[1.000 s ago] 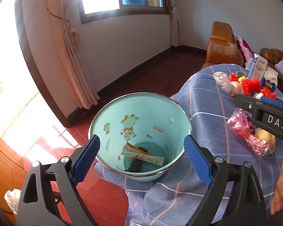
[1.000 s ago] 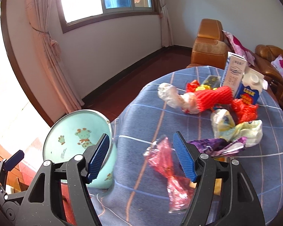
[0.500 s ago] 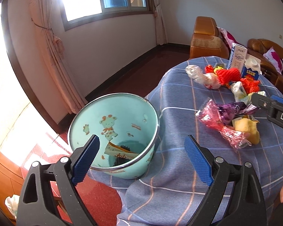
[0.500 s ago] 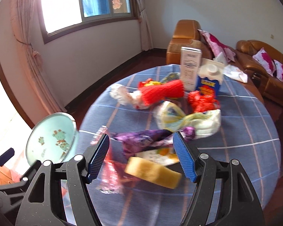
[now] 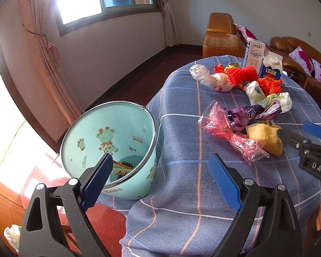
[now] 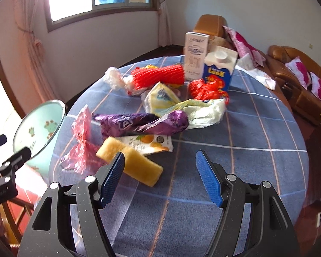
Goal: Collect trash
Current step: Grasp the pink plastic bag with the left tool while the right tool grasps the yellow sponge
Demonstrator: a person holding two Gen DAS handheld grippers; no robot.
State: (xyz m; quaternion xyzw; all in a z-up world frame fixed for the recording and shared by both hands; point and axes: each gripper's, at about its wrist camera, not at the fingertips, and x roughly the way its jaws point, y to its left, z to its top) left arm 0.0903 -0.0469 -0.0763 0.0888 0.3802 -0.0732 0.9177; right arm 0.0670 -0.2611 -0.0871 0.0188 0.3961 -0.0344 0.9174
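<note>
Right wrist view: trash (image 6: 160, 107) lies heaped mid-table (image 6: 256, 150), uncollected; judging by this, most of the job remains. Only a wrapper or two sits inside the mint bucket (image 5: 109, 137) beside the table's edge. A yellow sponge (image 6: 130, 160) touches the right gripper's (image 6: 160, 177) left jaw, not gripped. Both the right and left gripper (image 5: 160, 180) gape, empty.

A round desk's blue cloth (image 6: 246, 128) is showing a grid of white and orange lines. The pale turquoise metal bucket (image 5: 109, 137) is wearing cartoon giraffe prints. A crumpled pink plastic wrapper (image 6: 81, 141) is lying by a shiny purple foil wrapper (image 6: 139, 124), a yellow sponge block (image 6: 137, 165) and red foam netting (image 6: 158, 76).
</note>
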